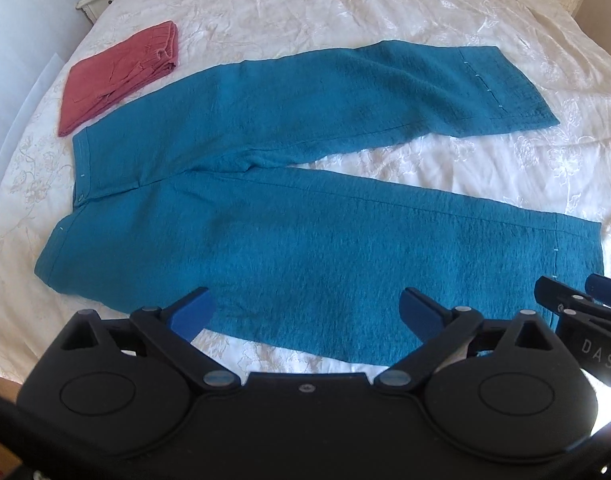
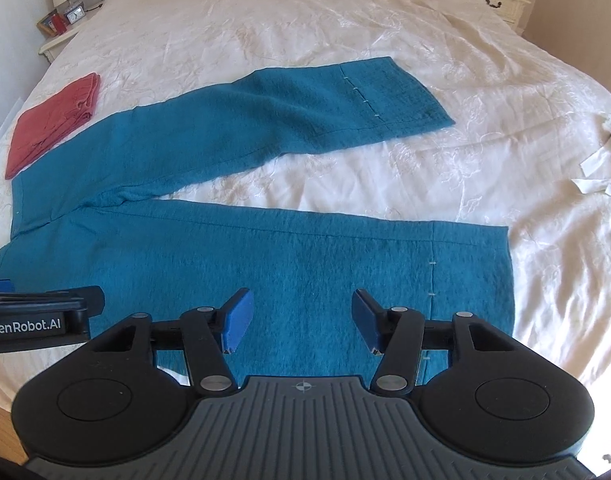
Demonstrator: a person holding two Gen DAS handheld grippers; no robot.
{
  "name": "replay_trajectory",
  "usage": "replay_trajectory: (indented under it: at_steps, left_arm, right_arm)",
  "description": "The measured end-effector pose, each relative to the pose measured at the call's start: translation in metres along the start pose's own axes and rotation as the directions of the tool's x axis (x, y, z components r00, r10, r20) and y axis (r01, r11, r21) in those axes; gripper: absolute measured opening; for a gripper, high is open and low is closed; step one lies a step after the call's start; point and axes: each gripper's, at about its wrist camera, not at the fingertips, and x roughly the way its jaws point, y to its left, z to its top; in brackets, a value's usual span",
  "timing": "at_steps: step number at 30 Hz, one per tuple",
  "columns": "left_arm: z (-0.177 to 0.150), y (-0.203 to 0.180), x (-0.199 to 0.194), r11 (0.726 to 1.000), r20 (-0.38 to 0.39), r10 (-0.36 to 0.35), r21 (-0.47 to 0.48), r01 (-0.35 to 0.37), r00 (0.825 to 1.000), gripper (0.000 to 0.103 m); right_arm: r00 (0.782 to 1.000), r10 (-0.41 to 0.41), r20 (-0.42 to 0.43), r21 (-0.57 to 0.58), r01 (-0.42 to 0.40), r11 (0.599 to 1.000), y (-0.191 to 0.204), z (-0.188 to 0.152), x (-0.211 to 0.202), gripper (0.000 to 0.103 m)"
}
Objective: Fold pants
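Note:
Teal pants (image 1: pixel 289 184) lie flat on the white bedspread, waistband at the left, the two legs spread apart toward the right. My left gripper (image 1: pixel 305 312) hovers open above the near leg's front edge, nothing between its blue pads. The same pants (image 2: pixel 265 264) fill the right wrist view. Over the near leg close to its hem, my right gripper (image 2: pixel 301 316) is open with only cloth below it. Each gripper shows at the edge of the other's view: the right one (image 1: pixel 577 308) at the right, the left one (image 2: pixel 37 312) at the left.
A folded red garment (image 1: pixel 117 76) lies beyond the waistband at the far left. Nightstands (image 2: pixel 61 28) with a lamp and small items stand at the bed's far corners. White and dark cloth pieces (image 2: pixel 601 160) lie at the right edge of the bed.

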Motion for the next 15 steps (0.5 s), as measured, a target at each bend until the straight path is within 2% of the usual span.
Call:
replay_trajectory:
  at_steps: [6,10,15]
  left_arm:
    - [0.047,0.005,-0.002,0.998,0.024,0.009,-0.055,-0.008,1.0,0.092]
    - [0.076,0.014,0.003,0.996,0.061,0.027,-0.089,-0.021,0.998,0.091]
    - [0.107,0.027,0.023,0.995,0.051,0.045,-0.09,-0.04,0.998,0.079]
  right_arm:
    - [0.996,0.082,0.019,0.0,-0.082,0.997,-0.015,0.044,0.012,0.049]
    - [0.994,0.089,0.06,-0.013,-0.088,0.996,-0.023,0.08,0.025,0.049]
    - [0.99,0.137,0.017,0.053,-0.138,0.989,-0.033,0.117,0.05,0.049]
